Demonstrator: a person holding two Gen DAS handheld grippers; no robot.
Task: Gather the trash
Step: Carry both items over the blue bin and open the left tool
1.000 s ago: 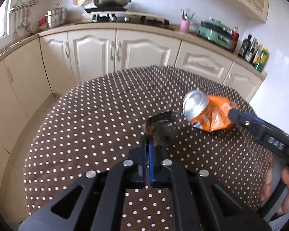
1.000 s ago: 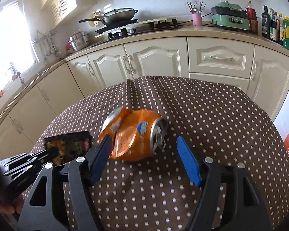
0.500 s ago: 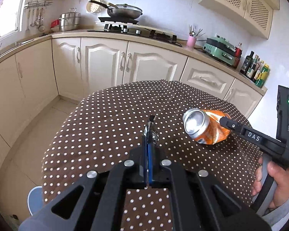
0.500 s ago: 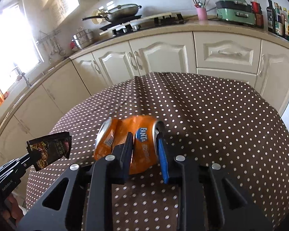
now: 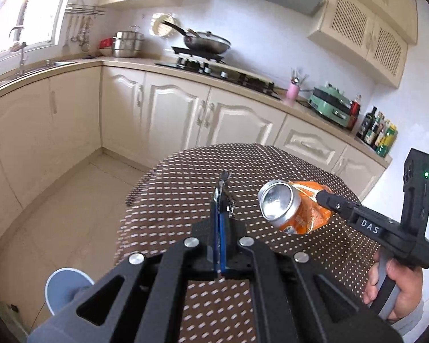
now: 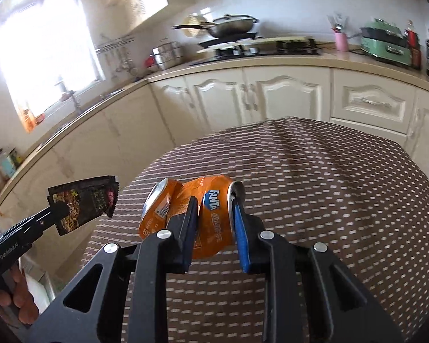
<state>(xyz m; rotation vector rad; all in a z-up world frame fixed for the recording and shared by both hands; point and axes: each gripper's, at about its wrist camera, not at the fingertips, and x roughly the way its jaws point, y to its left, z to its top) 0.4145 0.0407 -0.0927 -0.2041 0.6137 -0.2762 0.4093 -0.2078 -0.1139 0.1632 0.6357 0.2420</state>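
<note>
Gripping a crushed orange can (image 6: pixel 203 217) crosswise in the right gripper (image 6: pixel 214 223) — long axis lying across the fingers — with the left gripper (image 5: pixel 218 200) pinching a dark wrapper (image 6: pixel 83 203) off to its left.

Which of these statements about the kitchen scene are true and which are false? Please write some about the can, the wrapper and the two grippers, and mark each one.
1. The right gripper is shut on the crushed orange can. True.
2. The left gripper is open and holds nothing. False: it is shut on the dark snack wrapper.
3. The can is green. False: it is orange, with a silver end.
4. A pan sits on the stove at the back. True.
5. The table is covered with a plain white cloth. False: the cloth is brown with white dots.
</note>
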